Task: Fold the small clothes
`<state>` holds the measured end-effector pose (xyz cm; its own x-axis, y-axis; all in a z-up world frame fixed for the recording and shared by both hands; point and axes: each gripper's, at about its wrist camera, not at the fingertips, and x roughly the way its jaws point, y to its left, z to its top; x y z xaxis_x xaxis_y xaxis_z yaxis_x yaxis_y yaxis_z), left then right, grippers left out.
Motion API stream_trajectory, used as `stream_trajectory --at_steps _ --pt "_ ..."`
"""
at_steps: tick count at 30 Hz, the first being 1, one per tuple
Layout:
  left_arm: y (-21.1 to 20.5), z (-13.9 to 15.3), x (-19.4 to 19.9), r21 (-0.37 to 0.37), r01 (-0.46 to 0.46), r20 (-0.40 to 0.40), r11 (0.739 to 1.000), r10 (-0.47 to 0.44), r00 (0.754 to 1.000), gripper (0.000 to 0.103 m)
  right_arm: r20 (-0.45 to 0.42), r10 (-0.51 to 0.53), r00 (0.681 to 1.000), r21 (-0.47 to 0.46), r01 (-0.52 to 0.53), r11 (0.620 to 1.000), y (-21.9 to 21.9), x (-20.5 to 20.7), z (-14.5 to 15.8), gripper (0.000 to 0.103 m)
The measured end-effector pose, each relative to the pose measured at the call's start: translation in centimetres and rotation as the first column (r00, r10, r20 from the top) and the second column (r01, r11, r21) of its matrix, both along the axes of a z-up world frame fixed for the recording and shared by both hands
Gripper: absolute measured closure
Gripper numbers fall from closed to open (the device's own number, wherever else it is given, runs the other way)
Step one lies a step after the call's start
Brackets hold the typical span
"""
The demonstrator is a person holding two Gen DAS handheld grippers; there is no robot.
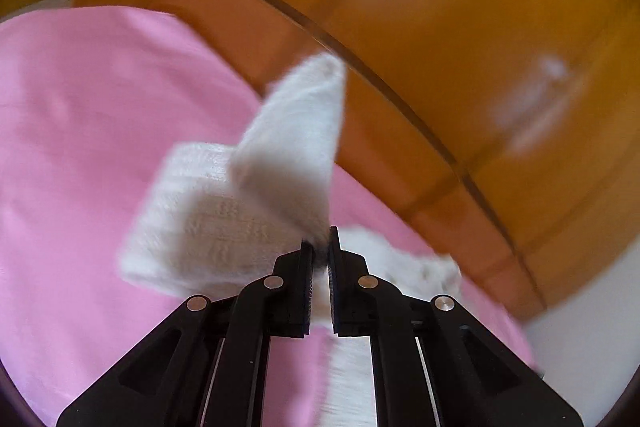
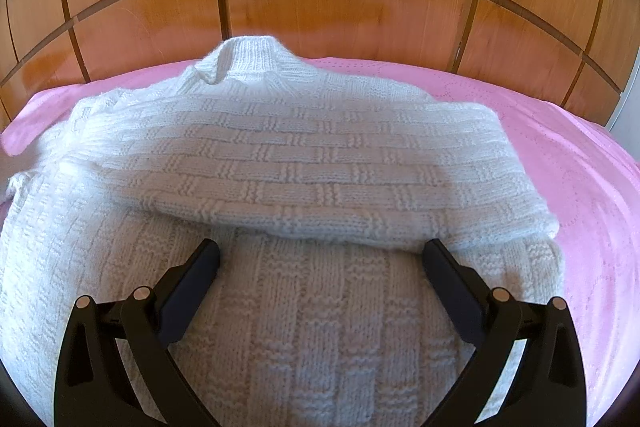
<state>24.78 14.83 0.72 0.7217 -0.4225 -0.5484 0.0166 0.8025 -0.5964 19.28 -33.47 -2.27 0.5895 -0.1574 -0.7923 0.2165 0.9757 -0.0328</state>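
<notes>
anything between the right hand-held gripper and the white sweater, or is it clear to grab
Nothing visible is in the way. The right hand-held gripper is open directly over the white knitted sweater, its fingers either side of the folded edge, on the pink bedspread.

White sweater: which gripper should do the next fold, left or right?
Probably left. The left gripper is shut on a lifted part of the white sweater, while the right gripper is open over it.
</notes>
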Motion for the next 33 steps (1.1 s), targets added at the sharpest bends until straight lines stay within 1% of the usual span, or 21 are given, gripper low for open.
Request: stream_trajectory --at_steps 3,4,5,7,8,9,10,13,15,17,18,19,20,21,22,24,26,27,29,31,33 --pt "-6.4 -1.5 0.8 0.03 0.128 -0.047 0.991 -0.127 0.991 0.097 0.0 -0.001 1.0 0.003 0.001 1.0 0.0 0.0 0.0 0.002" --pt "-7.7 -2.0 0.6 0.041 0.152 -0.056 0.987 -0.15 0.987 0.097 0.0 -0.001 1.0 0.004 0.001 1.0 0.0 0.0 0.0 0.002" --pt "-9.0 -2.2 0.6 0.062 0.171 -0.064 0.983 -0.167 0.984 0.095 0.001 -0.001 1.0 0.005 0.001 1.0 0.0 0.0 0.0 0.002" --pt "-11.2 -2.6 -0.2 0.116 0.206 -0.066 0.972 -0.199 0.978 0.063 0.002 -0.002 1.0 0.009 0.002 1.0 -0.1 0.0 -0.1 0.002" --pt "-11.7 -2.8 -1.1 0.115 0.216 -0.053 0.97 -0.211 0.976 0.038 0.003 -0.003 1.0 0.01 0.002 1.0 -0.1 -0.1 -0.1 0.002" --pt "-12.2 -2.9 -2.3 0.116 0.22 -0.037 0.968 -0.218 0.975 0.036 0.004 -0.002 1.0 0.012 0.002 1.0 -0.1 -0.1 -0.1 0.002" --pt "-12.6 -3.1 -4.1 0.135 0.238 -0.043 0.962 -0.234 0.971 0.036 0.004 -0.002 1.0 0.015 0.002 1.0 -0.2 -0.1 -0.1 0.002" --pt "-11.7 -3.8 -5.9 0.172 0.253 -0.038 0.952 -0.25 0.967 0.036 -0.001 -0.004 1.0 0.019 0.004 1.0 -0.2 0.0 0.0 0.002" --pt "-12.0 -4.3 -6.5 0.201 0.245 -0.025 0.949 -0.245 0.969 0.036 0.011 -0.015 1.0 0.01 0.015 1.0 0.1 -0.1 1.0 0.003" --pt "-12.1 -4.7 -7.9 0.272 0.232 -0.002 0.934 -0.241 0.971 0.036 0.053 0.046 0.997 0.053 -0.049 0.997 1.3 -0.3 2.4 0.019" --pt "-12.1 -5.0 -8.5 0.288 0.231 0.002 0.929 -0.242 0.97 0.036 0.057 0.11 0.992 0.109 -0.115 0.987 2.6 -0.1 3.1 0.021" --pt "-12.1 -5.4 -8.6 0.278 0.239 -0.008 0.931 -0.246 0.969 0.036 0.053 0.16 0.986 0.167 -0.167 0.972 3.6 0.2 3.4 0.024" --pt "-12.0 -5.8 -8.8 0.259 0.249 -0.024 0.933 -0.252 0.967 0.036 0.046 0.221 0.974 0.246 -0.225 0.943 4.9 0.7 3.6 0.029" --pt "-11.8 -6.2 -9.0 0.248 0.252 -0.036 0.935 -0.251 0.967 0.036 0.038 0.272 0.962 0.323 -0.269 0.907 6.2 1.3 3.6 0.031" --pt "-11.7 -6.7 -9.4 0.253 0.244 -0.038 0.936 -0.242 0.97 0.036 0.032 0.314 0.949 0.386 -0.301 0.872 7.4 1.9 3.6 0.032" --pt "-11.6 -7.4 -10.0 0.277 0.25 -0.038 0.928 -0.25 0.968 0.036 0.023 0.379 0.925 0.473 -0.344 0.811 10.1 3.4 3.4 0.032" --pt "-11.5 -7.7 -10.3 0.276 0.248 -0.025 0.929 -0.251 0.968 0.036 -0.002 0.411 0.912 0.52 -0.35 0.779 11.9 5.1 2.8 0.034" --pt "-11.4 -7.8 -10.4 0.276 0.25 -0.02 0.928 -0.254 0.967 0.036 -0.026 0.42 0.907 0.531 -0.344 0.775 12.9 6.3 2.2 0.036" --pt "-11.4 -7.9 -10.5 0.279 0.244 -0.01 0.929 -0.251 0.968 0.036 -0.066 0.407 0.911 0.534 -0.312 0.786 14.1 8.1 1.2 0.04" --pt "-11.6 -8.1 -10.6 0.286 0.241 -0.002 0.927 -0.251 0.968 0.036 -0.099 0.385 0.918 0.561 -0.268 0.783 14.9 9.6 0.3 0.045" --pt "-11.6 -8.3 -10.6 0.285 0.243 0.0 0.927 -0.253 0.967 0.036 -0.102 0.375 0.921 0.519 -0.273 0.81 15.9 10.6 0.4 0.059"
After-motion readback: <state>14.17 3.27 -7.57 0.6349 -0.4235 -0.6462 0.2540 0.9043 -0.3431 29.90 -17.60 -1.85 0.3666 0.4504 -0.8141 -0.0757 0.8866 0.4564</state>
